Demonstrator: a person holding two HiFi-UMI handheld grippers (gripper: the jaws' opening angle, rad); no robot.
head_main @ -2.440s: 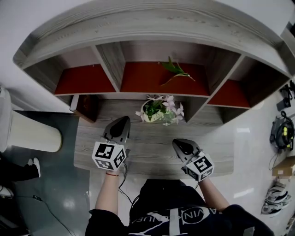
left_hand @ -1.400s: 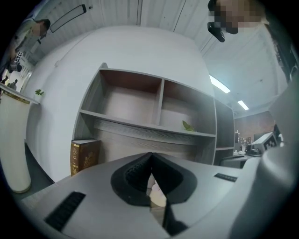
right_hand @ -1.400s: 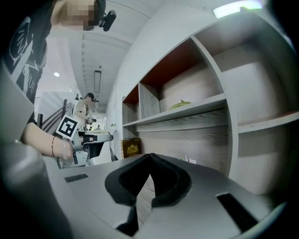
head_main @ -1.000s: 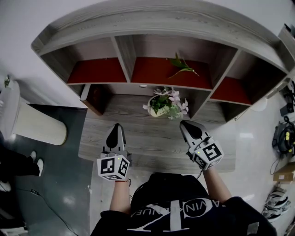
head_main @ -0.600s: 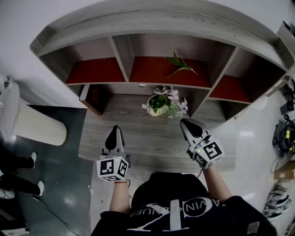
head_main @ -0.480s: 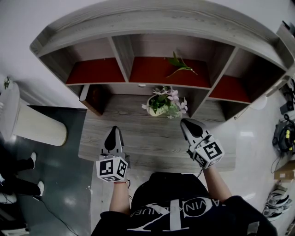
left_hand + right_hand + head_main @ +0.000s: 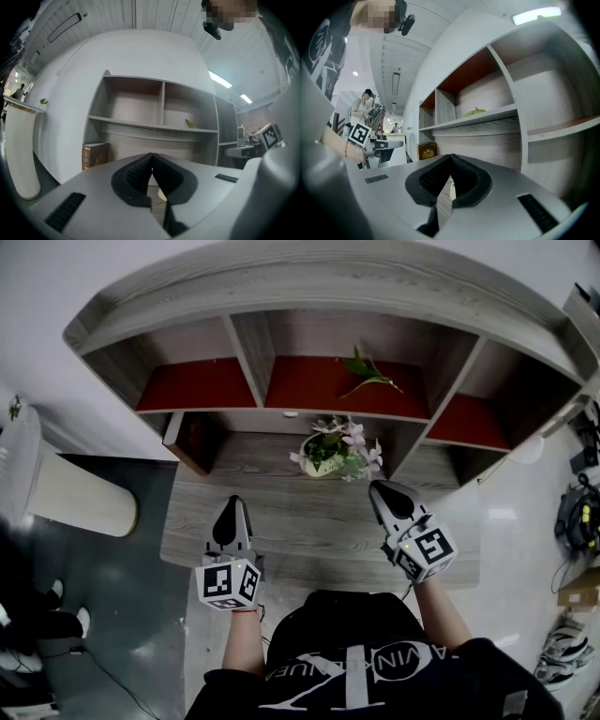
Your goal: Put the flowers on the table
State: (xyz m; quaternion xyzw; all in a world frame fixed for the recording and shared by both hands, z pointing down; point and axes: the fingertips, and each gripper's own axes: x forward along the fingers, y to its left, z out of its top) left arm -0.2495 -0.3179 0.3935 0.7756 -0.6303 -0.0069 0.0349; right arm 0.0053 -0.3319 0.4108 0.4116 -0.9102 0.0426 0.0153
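Head view, both grippers held low over the near part of the table (image 7: pixel 300 545); left gripper (image 7: pixel 232 503) at the near left, right gripper (image 7: pixel 381 489) at the near right, both noses aimed at the far side; each marker cube sits at the near end over my operator's wrist. In the left gripper view I read the jaws as closed, the ribbed pads meeting at the tip with nothing between them; only a sliver of wood grain and something pale shows through the gap below the tip. The right gripper view gives the same reading: pads together at the tip, nothing held. The flowers (image 7: pixel 337 452) stand upright in a pale pot on the table, at its far edge, just in front of the middle compartment of the shelf unit (image 7: pixel 309 296); pink-white blossoms and green leaves; the pot lies between the two grippers' lines and farther off, apart from both, nearer the right one. A green leafy sprig (image 7: pixel 370 373) lies on the red floor of the middle compartment, above the pot. A dark book (image 7: pixel 192 439) stands at the far left corner of the table, under the left compartment. A white ribbed cylinder (image 7: pixel 61 495) stands on the floor off the table's left.
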